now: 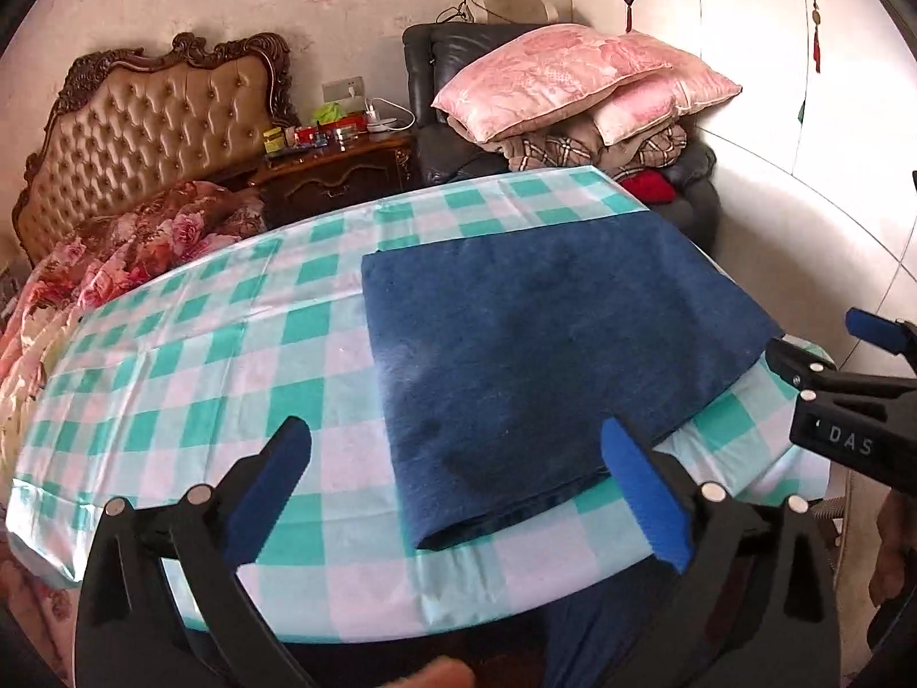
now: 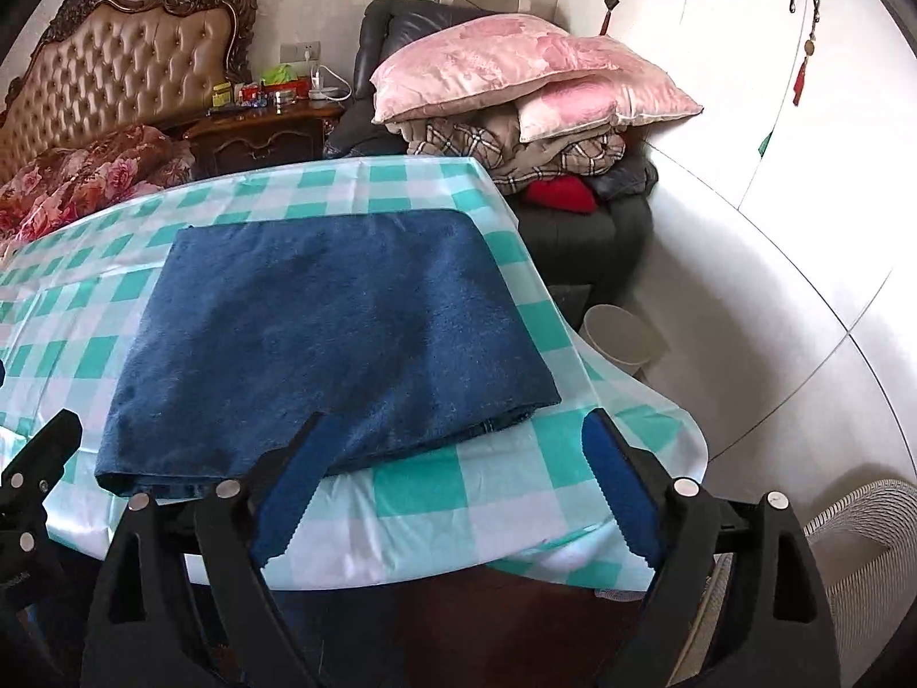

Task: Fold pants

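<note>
both hand-held grippers open above seemingly folded pants.

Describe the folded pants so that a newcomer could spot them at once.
Find the table with the green-and-white checked cloth. On its right part, near the front edge, lie the pants, folded flat into a rectangle. They are the only dark blue, fuzzy thing on the cloth.

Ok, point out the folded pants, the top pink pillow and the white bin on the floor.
folded pants (image 2: 321, 332): right wrist view, middle of the top layer.
top pink pillow (image 2: 504, 66): right wrist view, centre of its upper face.
white bin (image 2: 622, 338): right wrist view, its outer wall near the rim.
</note>
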`<state>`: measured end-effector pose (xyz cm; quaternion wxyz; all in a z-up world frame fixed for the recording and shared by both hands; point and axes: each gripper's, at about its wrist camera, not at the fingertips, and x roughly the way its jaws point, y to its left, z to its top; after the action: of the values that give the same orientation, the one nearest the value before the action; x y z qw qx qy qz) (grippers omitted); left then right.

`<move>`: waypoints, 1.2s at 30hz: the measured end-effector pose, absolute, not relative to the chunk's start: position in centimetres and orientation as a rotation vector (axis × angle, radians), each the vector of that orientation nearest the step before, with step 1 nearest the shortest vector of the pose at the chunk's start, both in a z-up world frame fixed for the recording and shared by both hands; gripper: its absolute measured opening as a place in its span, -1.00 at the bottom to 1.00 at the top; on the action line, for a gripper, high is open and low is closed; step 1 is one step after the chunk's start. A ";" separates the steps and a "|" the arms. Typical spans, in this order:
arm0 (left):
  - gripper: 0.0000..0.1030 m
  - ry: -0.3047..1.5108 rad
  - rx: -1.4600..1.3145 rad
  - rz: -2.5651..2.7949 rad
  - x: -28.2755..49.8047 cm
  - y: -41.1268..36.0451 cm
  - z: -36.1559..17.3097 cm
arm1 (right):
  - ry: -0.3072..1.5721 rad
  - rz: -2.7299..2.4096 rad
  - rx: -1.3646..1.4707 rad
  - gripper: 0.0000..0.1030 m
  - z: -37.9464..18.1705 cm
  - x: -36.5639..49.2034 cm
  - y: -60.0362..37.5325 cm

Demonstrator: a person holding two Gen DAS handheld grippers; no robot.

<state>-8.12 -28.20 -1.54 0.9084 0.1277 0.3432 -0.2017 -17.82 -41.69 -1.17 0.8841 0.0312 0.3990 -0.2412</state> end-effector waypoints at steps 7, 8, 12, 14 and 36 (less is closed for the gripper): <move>0.97 0.691 0.233 -0.421 -7.8 -28.3 -0.9 | 0.824 -0.499 0.082 0.66 -1.1 -17.3 -41.9; 0.97 0.702 0.223 -0.428 -7.7 -28.3 -1.0 | 0.826 -0.500 0.080 0.66 -1.2 -17.3 -41.9; 0.97 0.722 0.195 -0.441 -7.3 -28.3 -1.2 | 0.837 -0.502 0.088 0.66 -1.6 -17.1 -42.3; 0.97 0.733 0.195 -0.450 -6.9 -28.6 -1.5 | 0.841 -0.503 0.086 0.66 -1.9 -16.7 -42.5; 0.97 0.985 0.144 -0.468 0.4 -29.5 -10.0 | 0.980 -0.547 0.091 0.67 -8.5 -11.0 -47.2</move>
<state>0.41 -29.53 -10.00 0.8525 0.0682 0.4680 -0.2224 -11.04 -47.17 -8.52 0.8456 0.0430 0.4647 -0.2593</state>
